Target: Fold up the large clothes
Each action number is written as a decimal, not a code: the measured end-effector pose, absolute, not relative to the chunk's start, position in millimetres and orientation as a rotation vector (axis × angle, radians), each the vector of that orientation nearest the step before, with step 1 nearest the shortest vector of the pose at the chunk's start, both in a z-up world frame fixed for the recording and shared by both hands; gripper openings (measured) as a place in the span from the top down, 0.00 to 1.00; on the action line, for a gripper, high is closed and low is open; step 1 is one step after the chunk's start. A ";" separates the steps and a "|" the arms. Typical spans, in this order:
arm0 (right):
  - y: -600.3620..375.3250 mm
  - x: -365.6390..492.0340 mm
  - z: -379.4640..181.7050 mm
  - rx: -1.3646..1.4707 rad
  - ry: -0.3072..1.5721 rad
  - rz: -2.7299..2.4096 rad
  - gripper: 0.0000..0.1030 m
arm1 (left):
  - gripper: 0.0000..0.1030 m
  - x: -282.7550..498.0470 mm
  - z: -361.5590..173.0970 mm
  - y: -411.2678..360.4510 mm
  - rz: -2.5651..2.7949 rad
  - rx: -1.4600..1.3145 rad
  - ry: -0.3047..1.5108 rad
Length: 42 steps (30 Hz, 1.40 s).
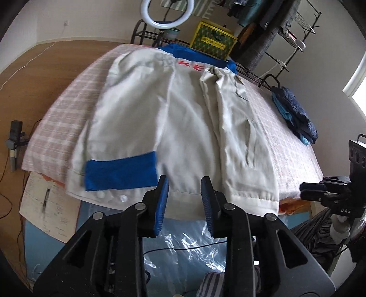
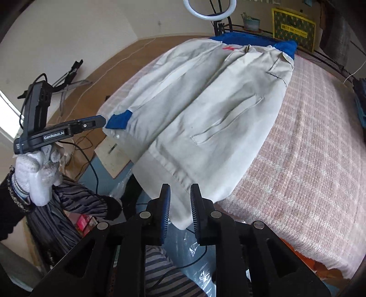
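Observation:
A pale grey jacket with a blue collar and a blue cuff lies spread on the pink plaid table cover. Its sleeves are folded in, and its hem hangs over the near edge. My left gripper hovers over the hem just right of the cuff, jaws apart, with nothing between them. In the right wrist view the left gripper points at the cuff. My right gripper stands over the hem's corner, with a narrow gap between its pads and no cloth pinched.
A dark blue folded garment lies on the table's right side. Behind the table stand a yellow box, a ring light and a wire rack. Clear plastic sheeting lies below the edge. A white-gloved hand holds the left gripper.

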State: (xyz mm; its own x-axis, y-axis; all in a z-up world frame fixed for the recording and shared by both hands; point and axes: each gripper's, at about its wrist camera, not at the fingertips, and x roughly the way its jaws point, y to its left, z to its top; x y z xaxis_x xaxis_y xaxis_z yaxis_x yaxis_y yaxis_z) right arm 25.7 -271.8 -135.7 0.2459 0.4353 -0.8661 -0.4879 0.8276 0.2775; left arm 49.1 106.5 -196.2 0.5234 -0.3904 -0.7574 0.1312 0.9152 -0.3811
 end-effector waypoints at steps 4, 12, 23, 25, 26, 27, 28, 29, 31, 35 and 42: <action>-264.5 39.5 -118.5 -0.085 1.091 0.610 0.84 | 0.66 61.0 -205.1 150.4 -0.201 -0.338 0.973; -231.2 69.7 -103.8 -0.103 1.010 0.590 0.84 | 0.66 70.3 -205.7 182.8 -0.074 -0.329 0.916; -172.7 112.0 -77.9 -0.227 0.895 0.598 0.62 | 0.66 89.2 -218.9 200.5 -0.052 -0.318 0.933; -163.0 122.9 -77.3 -0.234 0.891 0.596 0.59 | 0.65 97.0 -228.2 202.4 -0.067 -0.317 0.968; -159.4 129.2 -76.9 -0.226 0.882 0.600 0.59 | 0.65 100.5 -233.3 203.2 -0.072 -0.320 0.983; -156.4 134.7 -76.3 -0.217 0.874 0.602 0.58 | 0.65 104.6 -239.6 204.5 -0.082 -0.332 1.001; -153.3 143.0 -75.7 -0.200 0.870 0.610 0.56 | 0.65 108.6 -246.5 205.6 -0.092 -0.344 1.024; -150.4 152.5 -76.4 -0.181 0.878 0.624 0.48 | 0.65 112.1 -253.3 207.3 -0.096 -0.358 1.043; -144.6 172.3 -79.3 -0.145 0.920 0.655 0.42 | 0.65 119.0 -267.5 214.6 -0.101 -0.417 1.080; -133.8 211.4 -89.9 -0.064 1.017 0.685 0.42 | 0.65 127.9 -280.7 226.7 -0.066 -0.436 1.093; -107.3 264.4 -108.9 0.027 1.144 0.692 0.42 | 0.65 141.4 -302.1 229.3 -0.093 -0.477 1.149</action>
